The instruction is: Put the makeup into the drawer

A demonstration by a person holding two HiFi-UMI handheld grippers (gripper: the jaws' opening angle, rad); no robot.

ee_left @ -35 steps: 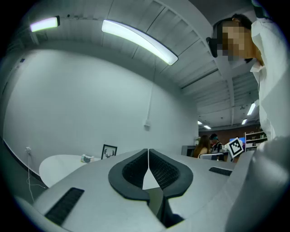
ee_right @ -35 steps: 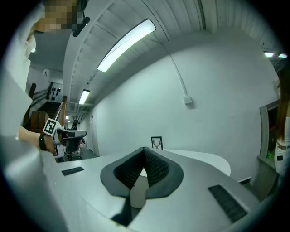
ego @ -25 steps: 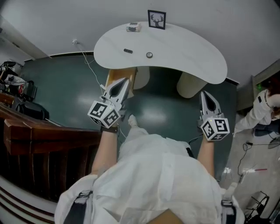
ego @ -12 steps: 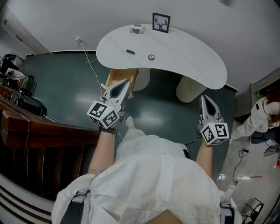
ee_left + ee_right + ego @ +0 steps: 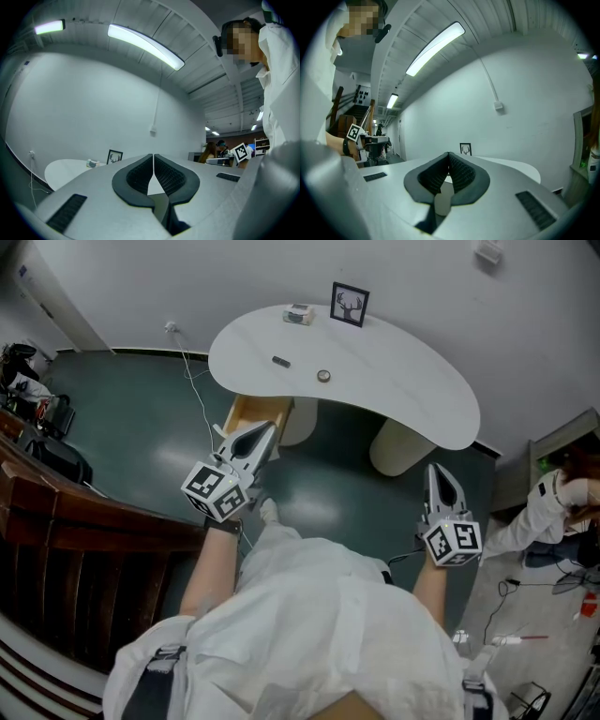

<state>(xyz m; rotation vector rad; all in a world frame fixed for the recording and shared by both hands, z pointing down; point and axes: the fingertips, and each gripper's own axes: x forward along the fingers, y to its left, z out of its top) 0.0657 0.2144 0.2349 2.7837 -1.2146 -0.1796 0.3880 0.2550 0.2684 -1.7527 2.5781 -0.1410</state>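
The left tool (image 5: 265, 432), jaws together and empty, hangs near the open drawer (image 5: 255, 412) under the table's (image 5: 403, 381) left end. The right tool (image 5: 436, 474), also closed and empty, is well apart on the right. A small dark makeup stick (image 5: 280, 361) and a round makeup pot (image 5: 323, 376) lie on the table's left part.

Open floor (image 5: 141, 427) before the table (image 5: 412, 390)
Under the white top, a pale pedestal (image 5: 398, 448) and the pulled-out wooden drawer (image 5: 255, 414) jut into the gap — between them, bare floor; a picture frame (image 5: 349, 304) stands at the back edge.
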